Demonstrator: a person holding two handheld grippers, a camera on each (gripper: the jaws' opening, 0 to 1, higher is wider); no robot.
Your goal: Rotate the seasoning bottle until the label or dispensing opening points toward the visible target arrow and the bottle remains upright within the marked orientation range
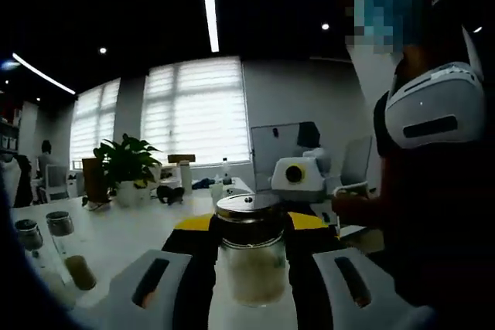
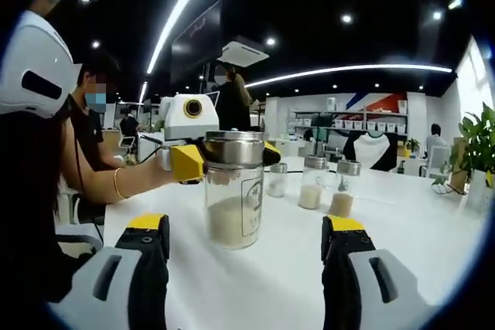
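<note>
The seasoning bottle (image 2: 233, 199) is a clear glass jar with a steel lid and pale powder in its lower half. It stands upright on the white table (image 2: 402, 253), and a printed label (image 2: 252, 208) shows on its right side. My left gripper (image 2: 229, 158) is shut on the jar just under the lid, with one yellow-tipped jaw on each side. In the left gripper view the jar (image 1: 251, 256) sits between those jaws (image 1: 251, 226). My right gripper (image 2: 246, 231) is open in front of the jar, a jaw on either side, touching nothing.
Three small shaker bottles (image 2: 312, 183) stand behind the jar, and more shakers (image 1: 60, 226) are at the table's left. A potted plant (image 1: 128, 164) is further back. The person (image 1: 433, 160) holding the grippers is beside the table, and other people are in the room.
</note>
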